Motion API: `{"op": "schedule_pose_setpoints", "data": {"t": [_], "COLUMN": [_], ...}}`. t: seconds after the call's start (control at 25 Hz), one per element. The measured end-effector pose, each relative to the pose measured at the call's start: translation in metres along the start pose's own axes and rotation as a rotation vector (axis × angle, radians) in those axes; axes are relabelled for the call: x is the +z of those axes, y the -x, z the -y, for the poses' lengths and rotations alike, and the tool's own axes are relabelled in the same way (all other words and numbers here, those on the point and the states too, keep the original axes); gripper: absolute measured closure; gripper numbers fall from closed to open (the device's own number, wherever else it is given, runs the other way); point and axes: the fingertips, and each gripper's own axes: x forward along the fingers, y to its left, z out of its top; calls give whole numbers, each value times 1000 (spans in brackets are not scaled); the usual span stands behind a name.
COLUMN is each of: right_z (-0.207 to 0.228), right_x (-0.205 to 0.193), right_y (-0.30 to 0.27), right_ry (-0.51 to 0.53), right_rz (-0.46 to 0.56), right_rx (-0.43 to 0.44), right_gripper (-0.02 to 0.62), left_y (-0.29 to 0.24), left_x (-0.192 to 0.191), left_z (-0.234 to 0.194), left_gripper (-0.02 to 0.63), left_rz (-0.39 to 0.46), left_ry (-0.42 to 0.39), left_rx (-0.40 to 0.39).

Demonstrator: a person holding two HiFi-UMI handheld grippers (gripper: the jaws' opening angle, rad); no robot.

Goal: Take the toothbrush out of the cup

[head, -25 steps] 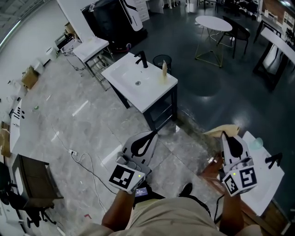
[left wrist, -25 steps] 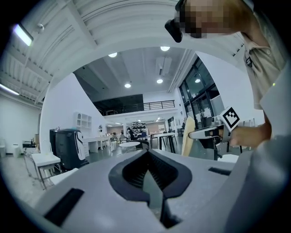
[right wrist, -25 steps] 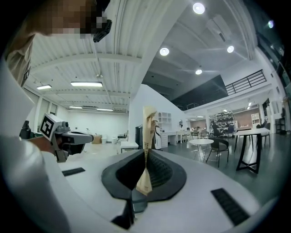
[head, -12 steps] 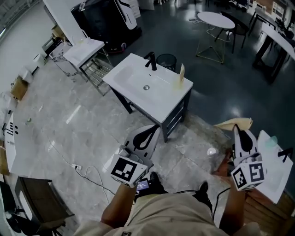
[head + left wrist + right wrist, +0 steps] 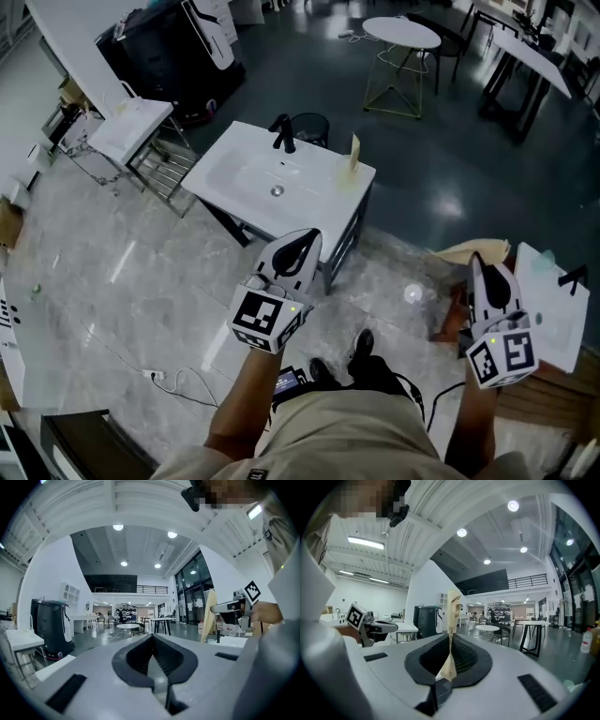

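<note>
Tan and thin as paper, a sheet stands on edge between the jaws of my right gripper, which are clenched on its lower end. In the head view the same sheet spreads wide just past that gripper's tip. I cannot tell what the sheet is.

My left gripper is clenched too, its jaws closed together with nothing between them. Both grippers point level, out ahead of the person's body, well apart from each other.

At the far right of the head view, a white counter lies just beside the right gripper. A pale greenish cup stands on it near a black tap. The cup is too small and blurred for me to see whether the toothbrush is in it, and I cannot pick the toothbrush out anywhere else.

Ahead of the left gripper is a white washbasin on a dark stand, with a black faucet at its back edge. A tan upright item stands at its right rear corner; I cannot tell what it is.

Behind that are a small white side table, a black machine and a round white table. Grey marble floor lies below, with a white cable trailing across it near the person's feet.
</note>
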Motion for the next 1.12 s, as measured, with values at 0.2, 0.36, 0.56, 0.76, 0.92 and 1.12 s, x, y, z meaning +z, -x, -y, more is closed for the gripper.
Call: {"op": "schedule_pose_setpoints", "data": {"t": [0.2, 0.36, 0.56, 0.76, 0.92, 1.12], "right_z": [24, 49, 84, 120, 138, 156], "right_x": [-15, -20, -28, -57, -80, -110], "right_y": [-16, -46, -90, -144, -178, -210], "right_ry": [-8, -17, -24, -43, -63, -82], "right_rz": [-27, -31, -66, -111, -155, -193], "right_rx": [-42, -54, -54, -48, -40, -33], "right_gripper": [581, 581, 581, 581, 581, 581], "left_y": [-54, -103, -171, -245, -287, -329], "left_x": [-14, -30, -51, -89, -123, -161], "left_z": [-21, -39, -64, -92, -108, -124], "left_gripper": [600, 600, 600, 598, 598, 580], "left_rz": [-18, -48, -100, -154, -213, -255], "left_ry": [6, 13, 11, 20, 36, 54], "left_rx": [-16, -15, -8, -4, -3, 0]}}
